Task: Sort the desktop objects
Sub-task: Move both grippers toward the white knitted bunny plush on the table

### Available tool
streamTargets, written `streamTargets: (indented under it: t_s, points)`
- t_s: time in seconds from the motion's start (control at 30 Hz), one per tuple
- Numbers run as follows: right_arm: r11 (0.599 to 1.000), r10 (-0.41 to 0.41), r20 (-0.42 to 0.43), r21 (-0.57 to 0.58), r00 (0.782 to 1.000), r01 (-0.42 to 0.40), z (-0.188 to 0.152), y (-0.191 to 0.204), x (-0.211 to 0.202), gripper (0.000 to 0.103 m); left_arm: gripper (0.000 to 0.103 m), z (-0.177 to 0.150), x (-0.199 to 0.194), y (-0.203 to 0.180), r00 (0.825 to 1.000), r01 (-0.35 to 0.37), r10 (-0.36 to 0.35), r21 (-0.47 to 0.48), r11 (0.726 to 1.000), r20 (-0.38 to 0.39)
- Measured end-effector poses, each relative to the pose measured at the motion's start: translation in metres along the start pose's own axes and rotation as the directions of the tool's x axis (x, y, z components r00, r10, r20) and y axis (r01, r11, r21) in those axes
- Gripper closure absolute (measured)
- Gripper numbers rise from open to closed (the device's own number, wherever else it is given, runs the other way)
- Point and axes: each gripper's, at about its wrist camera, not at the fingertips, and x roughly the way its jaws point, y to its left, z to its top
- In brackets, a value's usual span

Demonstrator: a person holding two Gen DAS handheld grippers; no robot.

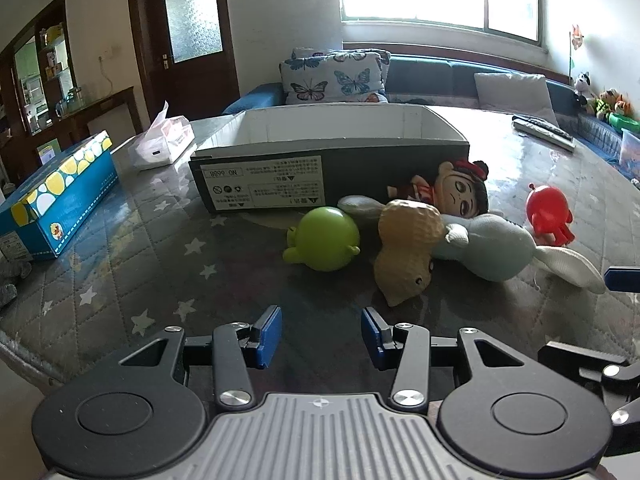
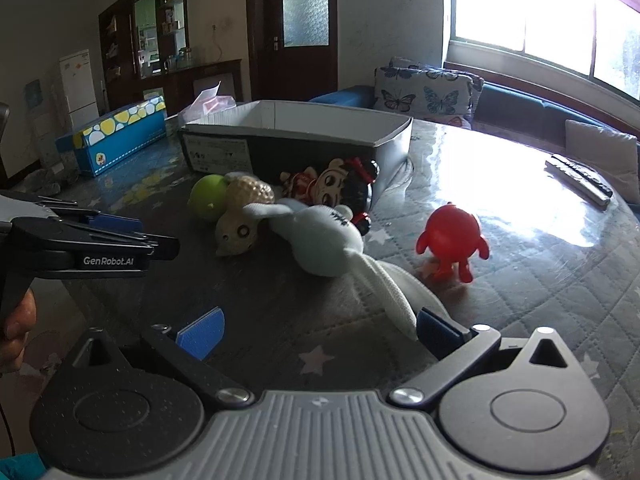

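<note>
An open cardboard box (image 1: 328, 168) (image 2: 296, 136) stands on the table. In front of it lie a green round toy (image 1: 326, 244) (image 2: 208, 196), a tan peanut plush (image 1: 408, 244) (image 2: 242, 216), a doll with black hair (image 1: 456, 190) (image 2: 340, 188), a pale grey rabbit plush (image 1: 492, 246) (image 2: 324, 240) and a red round toy (image 1: 548, 210) (image 2: 450, 236). My left gripper (image 1: 322, 336) is open and empty, short of the green toy. My right gripper (image 2: 320, 330) is open wide, near the rabbit's white ears (image 2: 388, 284).
A blue tissue box (image 1: 60, 196) (image 2: 120, 136) and a white tissue pack (image 1: 160, 140) sit at the left. Remotes (image 1: 542, 130) (image 2: 580, 180) lie at the far right. The left gripper's body (image 2: 88, 240) shows at the right wrist view's left edge.
</note>
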Motion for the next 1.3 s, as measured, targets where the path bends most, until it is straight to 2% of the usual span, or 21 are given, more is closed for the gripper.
streamTargets:
  t_s: [0.2,0.9,1.3]
  points:
    - [1.0,0.006,-0.018,0.002,1.0,-0.006,-0.003,0.006,0.003,0.0,0.056,-0.004,-0.003,-0.01,1.0,0.009,-0.008,0.035,0.999,-0.024]
    - [0.999,0.042,-0.047,-0.004,0.998,-0.042,-0.006,0.01,0.009,0.0,0.057,-0.003,0.001,-0.012,0.995,0.041,-0.039,0.027,0.999,-0.094]
    - [0.998,0.057,-0.059,-0.007,0.997,-0.058,-0.004,0.01,0.013,0.0,0.058,-0.001,0.004,-0.012,0.995,0.018,-0.015,0.033,0.999,-0.101]
